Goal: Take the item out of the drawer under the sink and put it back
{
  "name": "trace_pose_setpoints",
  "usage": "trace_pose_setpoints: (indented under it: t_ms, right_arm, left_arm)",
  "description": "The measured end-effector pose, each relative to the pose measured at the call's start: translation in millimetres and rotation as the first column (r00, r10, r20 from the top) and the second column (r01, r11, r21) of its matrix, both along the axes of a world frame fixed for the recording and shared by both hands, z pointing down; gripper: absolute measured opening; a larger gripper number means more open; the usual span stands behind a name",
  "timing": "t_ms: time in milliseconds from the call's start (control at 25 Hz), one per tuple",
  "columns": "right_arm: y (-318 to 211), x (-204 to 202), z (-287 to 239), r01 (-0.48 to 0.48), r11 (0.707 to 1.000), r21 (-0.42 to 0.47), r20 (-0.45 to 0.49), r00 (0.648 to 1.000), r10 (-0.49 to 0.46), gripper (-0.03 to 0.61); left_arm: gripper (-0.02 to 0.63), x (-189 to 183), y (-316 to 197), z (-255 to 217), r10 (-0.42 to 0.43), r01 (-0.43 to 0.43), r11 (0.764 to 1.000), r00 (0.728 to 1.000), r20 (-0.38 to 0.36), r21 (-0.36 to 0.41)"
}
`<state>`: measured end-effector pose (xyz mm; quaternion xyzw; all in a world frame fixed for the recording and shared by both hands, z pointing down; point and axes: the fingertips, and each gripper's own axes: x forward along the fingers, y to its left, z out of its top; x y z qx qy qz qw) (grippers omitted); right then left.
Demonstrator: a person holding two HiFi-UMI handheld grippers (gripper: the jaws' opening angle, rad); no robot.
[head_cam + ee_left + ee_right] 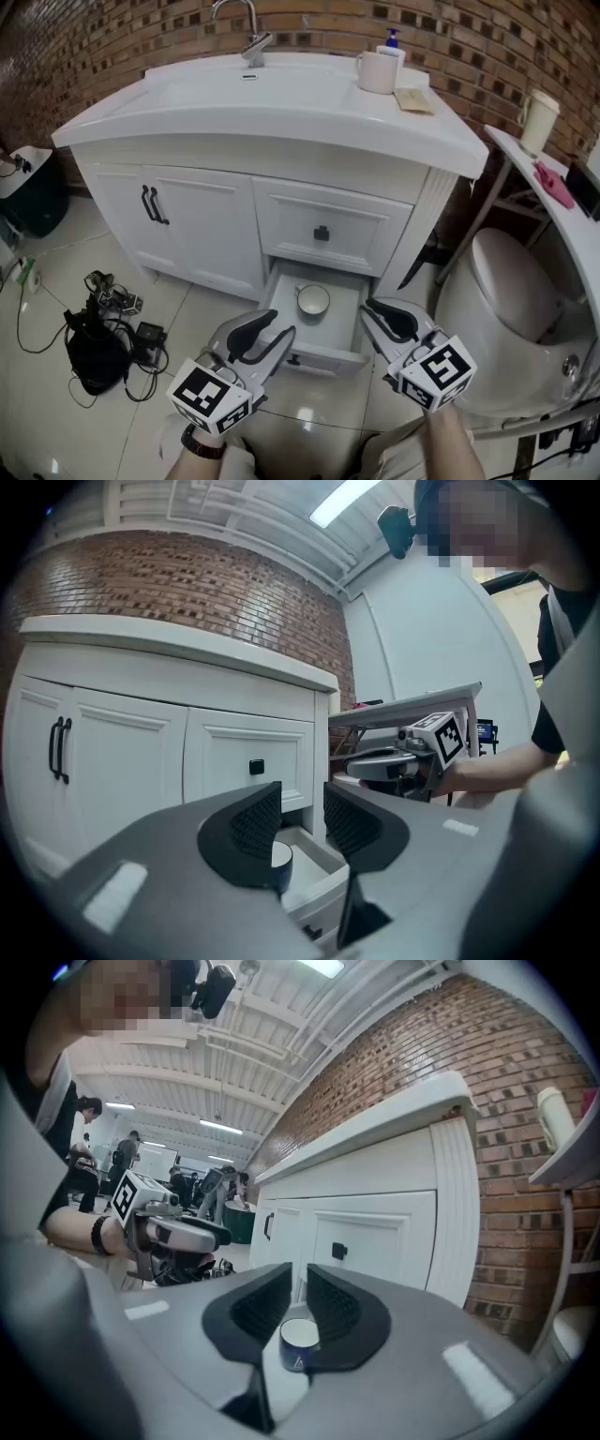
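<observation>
Hovering at the open drawer (323,357): two grippers, one cup (312,300), nothing grasped.
Item: a cup, white inside and dark outside, standing upright in the far half of the bottom drawer under the sink (246,86), at the right of the cabinet. Left gripper (279,326): jaws a little apart, empty, just near of the drawer's left front corner. Right gripper (368,309): jaws clenched on nothing, at the drawer's right front corner. Hazards, as judged: the right gripper, if lowered without parting its jaws, would strike the cup's rim and tip or shove it against the far wall. A glazed round wall may slip from a shallow pinch. Either gripper, being so close to the drawer front, could nudge it shut. The closed drawer above overhangs the cup, so a steep lift risks a knock.
</observation>
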<state>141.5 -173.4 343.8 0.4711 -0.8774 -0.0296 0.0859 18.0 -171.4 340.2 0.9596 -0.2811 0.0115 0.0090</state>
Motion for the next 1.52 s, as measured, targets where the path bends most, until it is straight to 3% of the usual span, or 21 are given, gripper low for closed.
trace_pose_setpoints:
  t_ms: [240, 400, 560, 800, 920, 1000, 1240, 1520]
  right_arm:
    - [-18.2, -2.9, 38.2, 0.039, 0.992, -0.121, -0.046, 0.998, -0.045, 0.201]
    - [-33.0, -7.6, 53.3, 0.045, 0.986, -0.160, -0.075, 0.996, -0.057, 0.204]
    - [-46.4, -17.7, 69.4, 0.052, 0.976, -0.212, -0.091, 0.993, -0.072, 0.256]
    - [-60.6, -32.9, 109.4, 0.067, 0.928, -0.367, -0.165, 0.977, -0.136, 0.313]
    - [-73.7, -29.3, 111.3, 0.051, 0.923, -0.381, -0.176, 0.976, -0.126, 0.331]
    - [-82.6, -29.4, 121.9, 0.042, 0.918, -0.395, -0.239, 0.960, -0.147, 0.331]
    - [-90.4, -41.1, 175.7, 0.042, 0.864, -0.501, -0.394, 0.878, -0.271, 0.365]
    - [-102.7, -49.7, 198.4, 0.001, 0.834, -0.551, -0.406, 0.873, -0.270, 0.388]
  left_arm:
    - [0.150, 3.3, -8.7, 12.3, 0.011, -0.011, 1.000, 1.000, -0.015, -0.020]
    - [0.150, 2.9, -12.9, 9.4, 0.008, -0.008, 1.000, 1.000, -0.017, -0.025]
    - [0.150, 1.1, -15.5, 7.6, 0.001, -0.002, 0.999, 1.000, -0.017, -0.035]
    - [0.150, -0.6, -17.1, 11.1, -0.009, 0.006, 0.998, 0.999, -0.051, -0.058]
    - [0.150, -3.6, -21.6, 13.5, -0.030, 0.025, 0.998, 0.996, -0.080, -0.066]
    - [0.150, -9.1, -23.4, 8.7, -0.050, 0.044, 0.997, 0.994, -0.102, -0.062]
    - [0.150, -11.6, -23.3, 5.6, -0.060, 0.052, 0.996, 0.990, -0.125, -0.066]
    - [0.150, -10.2, -27.4, 10.9, -0.051, 0.040, 0.995, 0.990, -0.128, -0.086]
